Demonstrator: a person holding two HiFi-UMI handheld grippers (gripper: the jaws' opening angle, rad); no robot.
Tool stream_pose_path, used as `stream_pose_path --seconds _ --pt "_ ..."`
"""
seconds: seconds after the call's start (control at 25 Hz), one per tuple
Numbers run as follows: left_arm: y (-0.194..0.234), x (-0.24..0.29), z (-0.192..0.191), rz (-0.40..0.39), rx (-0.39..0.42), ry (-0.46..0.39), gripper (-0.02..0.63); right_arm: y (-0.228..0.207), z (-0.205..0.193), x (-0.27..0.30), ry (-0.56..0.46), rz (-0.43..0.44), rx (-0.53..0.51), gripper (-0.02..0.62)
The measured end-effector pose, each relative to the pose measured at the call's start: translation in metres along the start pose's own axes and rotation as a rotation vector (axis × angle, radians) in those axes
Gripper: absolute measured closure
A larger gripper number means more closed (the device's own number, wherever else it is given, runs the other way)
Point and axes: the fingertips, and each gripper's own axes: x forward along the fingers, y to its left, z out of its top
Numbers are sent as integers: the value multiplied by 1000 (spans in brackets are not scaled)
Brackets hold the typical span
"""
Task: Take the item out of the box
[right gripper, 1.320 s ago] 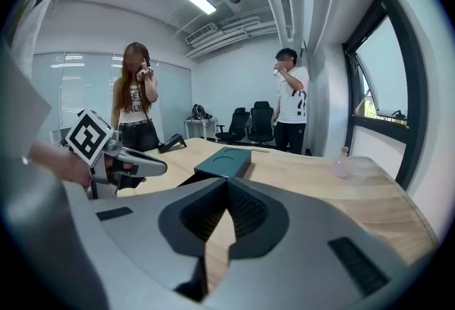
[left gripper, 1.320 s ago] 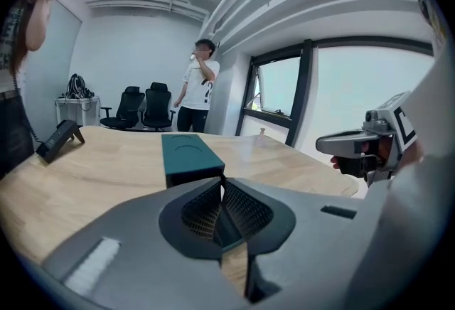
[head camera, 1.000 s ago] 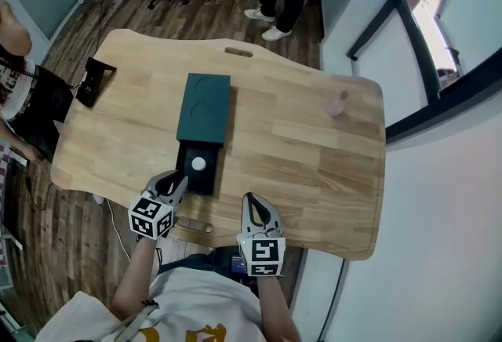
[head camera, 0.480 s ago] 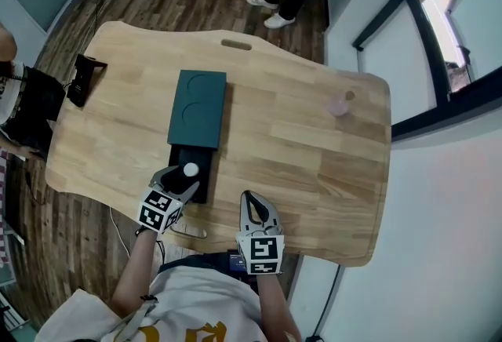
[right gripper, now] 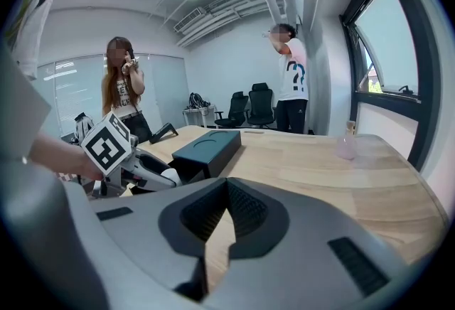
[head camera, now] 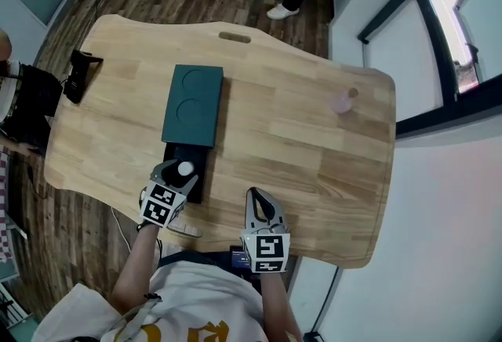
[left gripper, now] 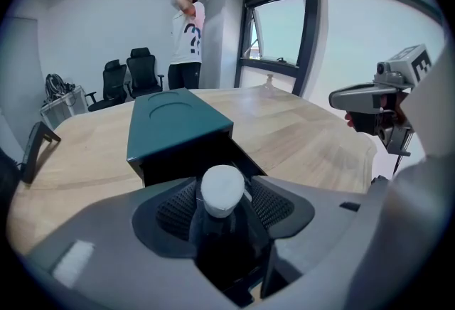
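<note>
A dark teal box (head camera: 192,105) lies on the wooden table (head camera: 298,144), its black drawer (head camera: 194,154) pulled out toward me. In the drawer stands a dark item with a round white cap (head camera: 185,169). My left gripper (head camera: 179,173) reaches over the drawer. In the left gripper view the white cap (left gripper: 222,190) sits between the spread pads of the left gripper (left gripper: 222,203), with gaps on both sides. My right gripper (head camera: 260,203) rests near the table's front edge, shut and empty, and its pads (right gripper: 245,209) meet at the tip.
A small pink bottle (head camera: 343,101) stands at the far right of the table. A black stand (head camera: 76,74) sits at the left edge. One person (right gripper: 288,81) stands beyond the far edge, another (right gripper: 124,95) to the left. Office chairs (left gripper: 128,74) stand behind.
My left gripper has moved right and forward from beside the drawer, and its jaws, now wider, straddle the white-capped item. The right gripper has stayed put.
</note>
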Motion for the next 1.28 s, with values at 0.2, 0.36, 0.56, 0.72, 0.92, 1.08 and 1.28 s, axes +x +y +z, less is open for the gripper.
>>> stream_pose_path --seconds 0.2,0.36,0.56,0.72,0.92,1.08,1.28 --pt "6 1 1 17 -11 2 370 -4 4 0 -31 1 -4 590" --pt "5 2 -1 16 5 25 407 -8 4 -1 -44 0 0 591" --pt "5 3 -4 30 27 41 425 -6 10 -1 -44 3 -8 589" --pt "4 6 -7 17 33 37 426 -2 8 -1 -28 10 -12 590" --pt "1 6 -8 -6 34 61 426 -1 12 -3 -40 10 -15 591" --pt "1 9 -9 4 42 65 430 0 19 -8 -48 -1 -10 591" --pt "0 -1 2 -12 3 6 434 1 18 -15 -56 -6 -7 591"
